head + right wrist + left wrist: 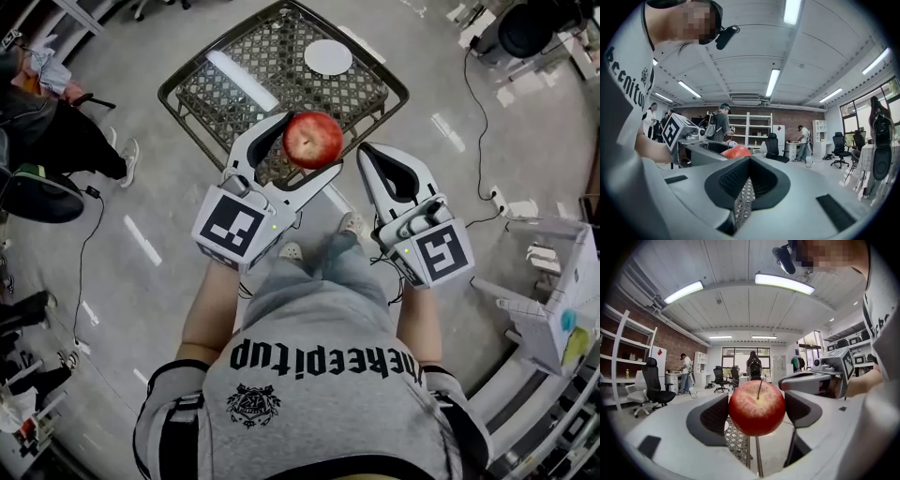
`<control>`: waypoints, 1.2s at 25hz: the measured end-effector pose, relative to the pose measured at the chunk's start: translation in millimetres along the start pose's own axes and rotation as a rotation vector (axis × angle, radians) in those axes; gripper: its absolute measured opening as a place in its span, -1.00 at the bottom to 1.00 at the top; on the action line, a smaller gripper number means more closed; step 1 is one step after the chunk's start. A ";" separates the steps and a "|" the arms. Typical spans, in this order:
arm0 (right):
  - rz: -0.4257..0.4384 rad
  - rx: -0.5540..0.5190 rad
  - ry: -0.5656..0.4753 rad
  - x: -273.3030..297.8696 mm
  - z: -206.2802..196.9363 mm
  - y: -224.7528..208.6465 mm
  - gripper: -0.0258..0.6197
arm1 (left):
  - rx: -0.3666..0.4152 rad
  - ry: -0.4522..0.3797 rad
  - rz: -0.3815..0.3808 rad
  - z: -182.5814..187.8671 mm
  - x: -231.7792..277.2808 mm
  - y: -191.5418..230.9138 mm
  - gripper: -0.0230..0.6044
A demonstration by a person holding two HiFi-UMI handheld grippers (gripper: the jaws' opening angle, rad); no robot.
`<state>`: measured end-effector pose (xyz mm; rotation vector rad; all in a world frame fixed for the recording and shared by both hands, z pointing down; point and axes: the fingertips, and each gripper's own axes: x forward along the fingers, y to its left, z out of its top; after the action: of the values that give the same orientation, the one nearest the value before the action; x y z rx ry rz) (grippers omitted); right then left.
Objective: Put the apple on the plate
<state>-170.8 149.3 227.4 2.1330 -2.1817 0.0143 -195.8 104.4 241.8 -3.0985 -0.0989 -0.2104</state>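
Pinching the apple (312, 139) in my left gripper (309, 147) for carrying, short of the plate (328, 56); right gripper (368, 155) idles, jaws pressed together.

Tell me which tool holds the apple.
The left tool: its jaws clamp the apple. The right tool is shut with nothing between its jaws.

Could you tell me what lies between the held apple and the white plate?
In the head view, only bare metal lattice tabletop separates the red apple, gripped in the left claw, from the round white plate.
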 end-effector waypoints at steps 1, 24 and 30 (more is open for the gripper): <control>0.011 0.000 0.001 2.0 -0.4 -6.5 -0.94 | -0.002 0.002 0.012 1.0 6.3 2.3 0.33; 0.231 0.016 -0.016 15.3 -7.7 -144.0 -0.94 | -0.024 0.042 0.214 15.5 134.7 16.0 0.33; 0.270 0.034 -0.021 13.0 -14.3 -162.2 -0.94 | -0.031 0.058 0.247 16.0 154.0 11.8 0.33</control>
<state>-8.4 133.4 233.4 1.8452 -2.4804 0.0473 -40.6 102.6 246.5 -3.0922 0.2889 -0.2949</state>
